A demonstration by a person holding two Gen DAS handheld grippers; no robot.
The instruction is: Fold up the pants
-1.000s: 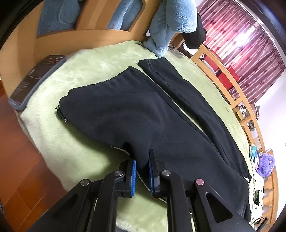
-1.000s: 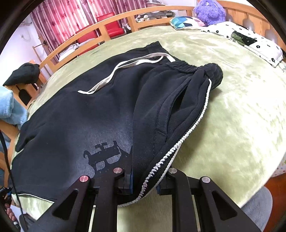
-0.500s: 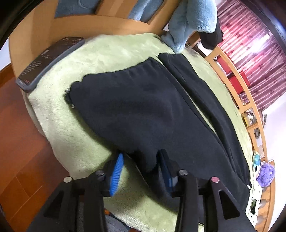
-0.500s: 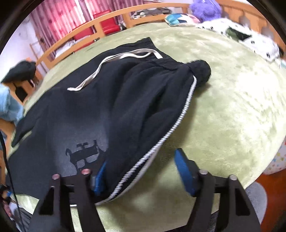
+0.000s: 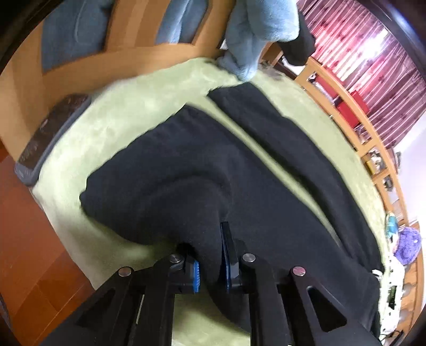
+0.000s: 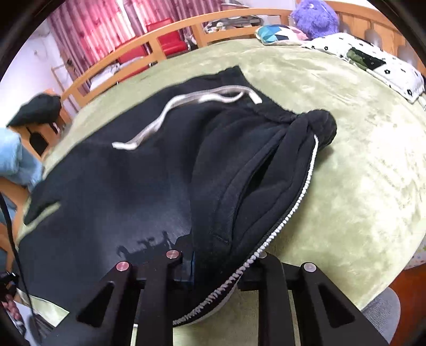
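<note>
Black sweatpants (image 5: 266, 165) spread on green fleece blanket (image 5: 127, 117), legs reaching toward a light blue plush throw (image 5: 255, 34). Left gripper (image 5: 210, 268): jaws narrow, pinching a raised fold of leg fabric between blue pads. Right gripper (image 6: 223, 268): jaws clamped on the side seam with white zigzag piping (image 6: 287, 215). Grey-white drawstring (image 6: 186, 109) loose near waistband.

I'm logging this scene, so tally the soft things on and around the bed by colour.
Black pants: 1
Black bundle on the rail: 1
Light blue fleece: 1
Purple plush toy: 1
Green bed cover: 1
Total: 5
</note>
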